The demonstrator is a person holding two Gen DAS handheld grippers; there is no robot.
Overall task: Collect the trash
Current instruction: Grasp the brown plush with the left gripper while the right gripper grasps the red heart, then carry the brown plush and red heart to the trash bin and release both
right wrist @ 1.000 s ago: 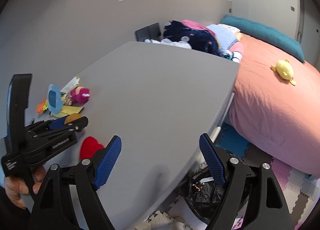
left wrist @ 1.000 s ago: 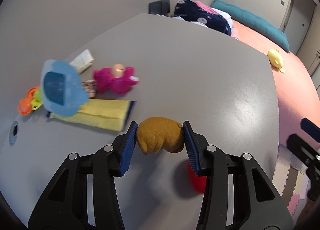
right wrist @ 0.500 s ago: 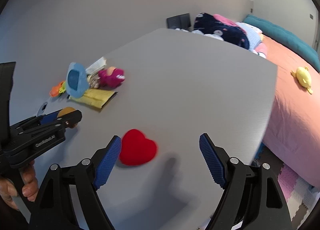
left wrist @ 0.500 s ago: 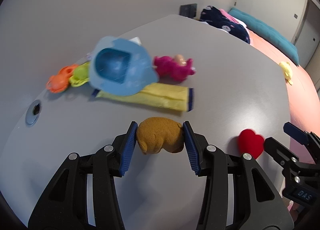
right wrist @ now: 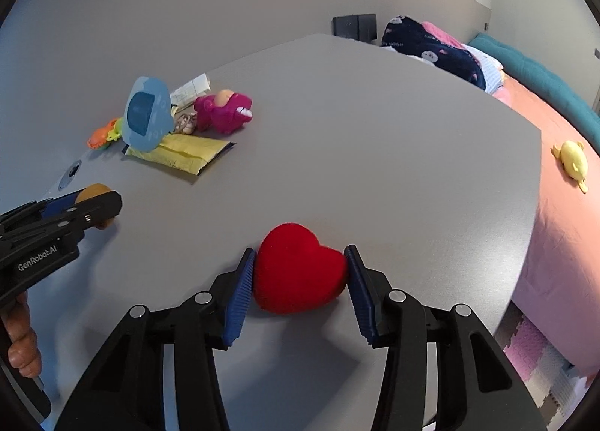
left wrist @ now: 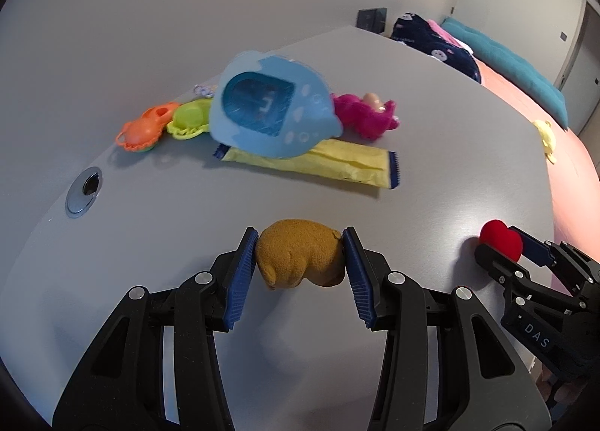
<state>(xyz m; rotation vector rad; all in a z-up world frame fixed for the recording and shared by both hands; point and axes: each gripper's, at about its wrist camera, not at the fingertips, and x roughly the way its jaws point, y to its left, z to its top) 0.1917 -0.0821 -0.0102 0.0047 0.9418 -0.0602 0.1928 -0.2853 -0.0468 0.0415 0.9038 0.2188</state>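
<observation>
Left wrist view: the left gripper [left wrist: 300,258] is clenched on a brown plush toy [left wrist: 300,256] above the grey table [left wrist: 431,123]. In the right wrist view the right gripper [right wrist: 300,273] is closing on a red plush heart [right wrist: 298,268] resting on the table, both pads touching it. A yellow wrapper [right wrist: 180,153] lies well apart beside a blue toy [right wrist: 146,114]

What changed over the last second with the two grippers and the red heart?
The right gripper swung from the table edge to the red heart, and its jaws are closing, pads now touching both sides. The left gripper stayed clamped on the brown lump. The toy pile kept its arrangement.
</observation>
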